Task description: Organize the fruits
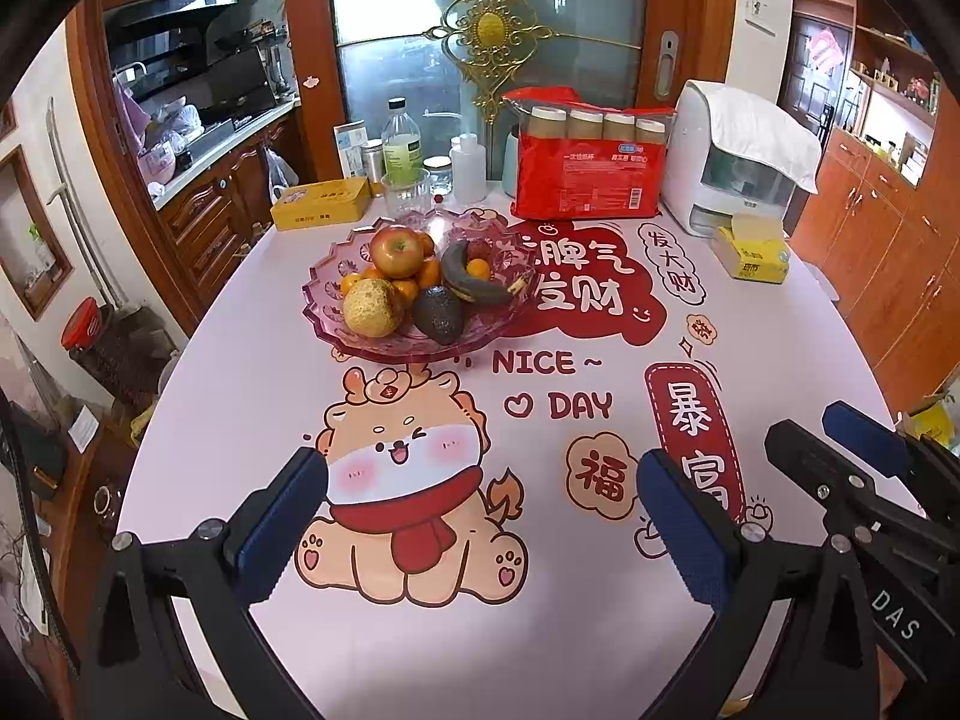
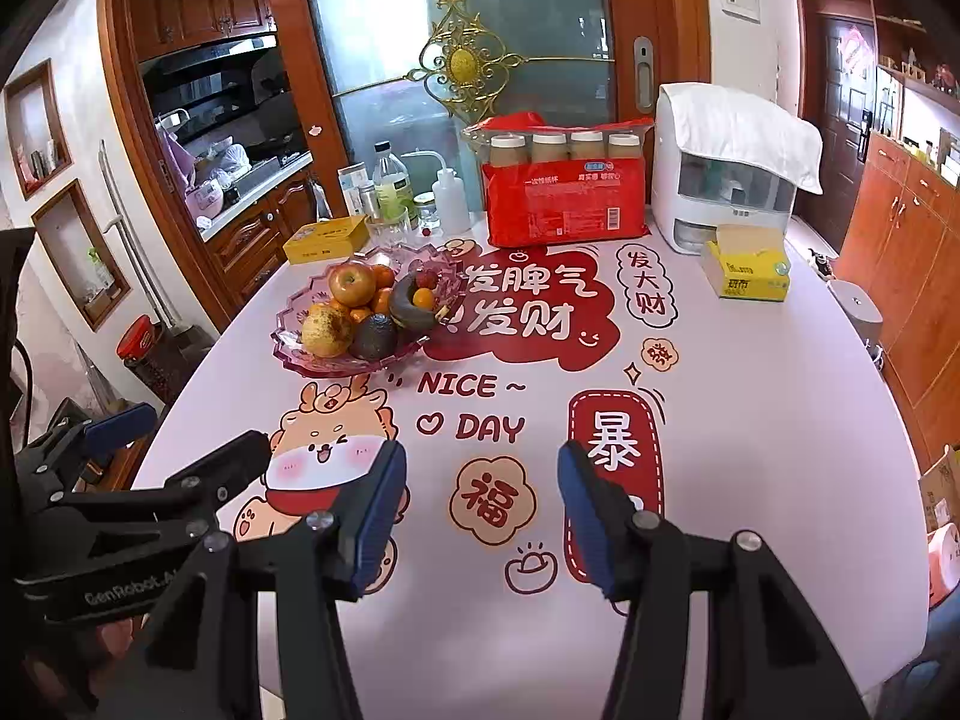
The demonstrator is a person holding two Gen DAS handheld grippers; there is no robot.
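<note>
1. On the table (image 1: 780,360), covered by a pale cloth with red cartoon print, stands a pink glass fruit bowl (image 1: 336,276); it is the landmark for everything below.
2. Inside the bowl lie a red apple (image 1: 396,251), a rough yellow-brown fruit (image 1: 372,307), a dark avocado (image 1: 438,315), a blackened banana (image 1: 471,282) and several small oranges (image 1: 477,267).
3. Printed on the cloth just on the near side of the bowl are the words "NICE ~ DAY" with a heart, above a cartoon dragon-like animal in a red scarf. Large Chinese characters are printed to the right of the bowl.
4. Behind the bowl to the right stands a red package (image 1: 591,180) holding four capped cups; its small print is too fine to read.
5. Behind the bowl to the left lies a yellow tin (image 1: 321,203).
6. Far right of the bowl sits a yellow tissue box (image 1: 753,252) in front of a white appliance (image 1: 738,162).
7. The left hand-held gripper (image 1: 480,516) hovers well on the near side of the bowl, fingers wide apart, holding nothing.
8. The right hand-held gripper (image 2: 480,504) is likewise spread apart and holds nothing; the other tool beside it reads "GenRobot.AI".
</note>
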